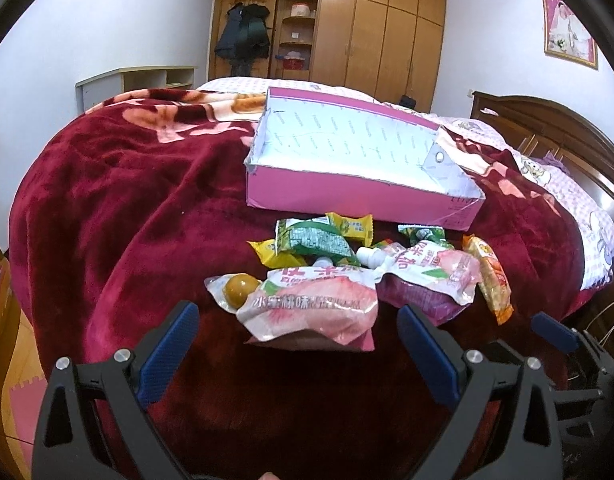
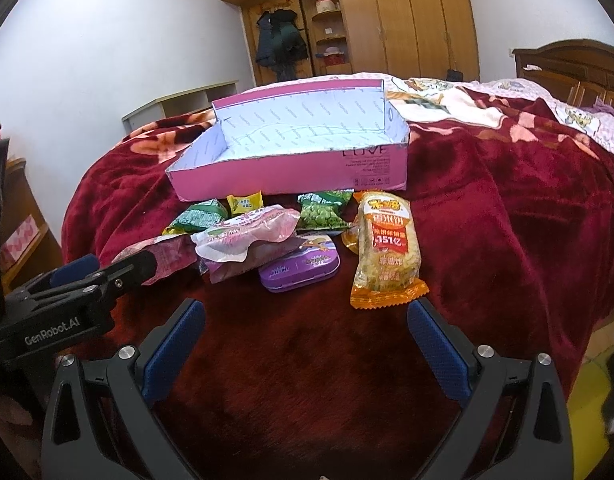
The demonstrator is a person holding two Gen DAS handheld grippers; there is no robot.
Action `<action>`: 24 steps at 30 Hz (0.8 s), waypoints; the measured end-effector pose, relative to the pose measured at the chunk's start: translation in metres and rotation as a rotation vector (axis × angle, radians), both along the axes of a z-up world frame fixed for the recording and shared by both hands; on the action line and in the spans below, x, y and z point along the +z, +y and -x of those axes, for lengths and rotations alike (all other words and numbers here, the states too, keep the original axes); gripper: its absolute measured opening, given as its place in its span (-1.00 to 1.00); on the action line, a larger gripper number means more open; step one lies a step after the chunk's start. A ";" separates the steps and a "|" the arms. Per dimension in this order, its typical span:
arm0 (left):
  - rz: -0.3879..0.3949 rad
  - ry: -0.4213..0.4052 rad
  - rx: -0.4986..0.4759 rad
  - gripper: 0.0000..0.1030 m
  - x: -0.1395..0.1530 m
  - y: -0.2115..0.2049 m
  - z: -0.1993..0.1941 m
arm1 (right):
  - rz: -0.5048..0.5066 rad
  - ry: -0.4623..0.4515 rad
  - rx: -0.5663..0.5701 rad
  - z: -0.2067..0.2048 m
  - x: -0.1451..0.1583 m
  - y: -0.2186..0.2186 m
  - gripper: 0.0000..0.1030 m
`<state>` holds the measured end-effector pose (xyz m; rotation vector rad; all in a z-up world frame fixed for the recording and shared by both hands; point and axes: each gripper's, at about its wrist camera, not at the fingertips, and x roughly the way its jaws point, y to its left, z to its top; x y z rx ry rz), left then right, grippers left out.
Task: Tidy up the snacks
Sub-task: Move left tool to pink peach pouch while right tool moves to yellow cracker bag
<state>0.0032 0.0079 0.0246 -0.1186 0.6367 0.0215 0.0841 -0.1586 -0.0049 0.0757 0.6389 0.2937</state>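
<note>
A: Snacks first, but start at the grippers. Left gripper (image 1: pixel 297 332)?

B: Jaws spread wide, nothing between them. Hovers over the red blanket (image 1: pixel 127 200), just short of the near peach pouch (image 1: pixel 311 304).

A: Right gripper (image 2: pixel 305 336)?

B: Same, released, empty. Orange cracker pack (image 2: pixel 387 252) lies just ahead of its right finger, not touching. Left gripper shows at the left edge of the right view too.

A: Snacks pile, from near to far?

B: Left view: near peach pouch in front, clear pack with a brown egg (image 1: pixel 237 286) touching its left side. Second peach pouch (image 1: pixel 435 276) to the right, white cap pointing left. Orange cracker pack at the far right edge of the pile. Behind them a green pea pack (image 1: pixel 315 240) with yellow small packs (image 1: pixel 353 224) around it.

A: Anything only the right view gives?

B: Purple tin (image 2: pixel 299 268) in the middle, partly under a pouch. Second green pea pack (image 2: pixel 325 212) behind it.

A: Box?

B: Pink box (image 1: pixel 359 196), open top, white inside, empty as far as visible. Sits on the blanket right behind the pile; the far snacks lie at its front wall, contact unclear.

A: Background, quick.

B: Wooden wardrobe (image 1: pixel 387 32), dark coats (image 1: pixel 243 32) hanging on it, headboard (image 1: pixel 547 128) at right.
</note>
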 end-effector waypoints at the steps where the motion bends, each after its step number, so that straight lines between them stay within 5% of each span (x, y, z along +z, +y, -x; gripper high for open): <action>1: -0.001 0.004 -0.001 0.97 -0.001 0.000 -0.001 | 0.003 -0.002 0.003 0.000 0.000 0.000 1.00; 24: -0.067 0.045 -0.039 0.97 -0.002 -0.004 -0.027 | 0.051 0.023 0.020 -0.019 0.001 -0.006 1.00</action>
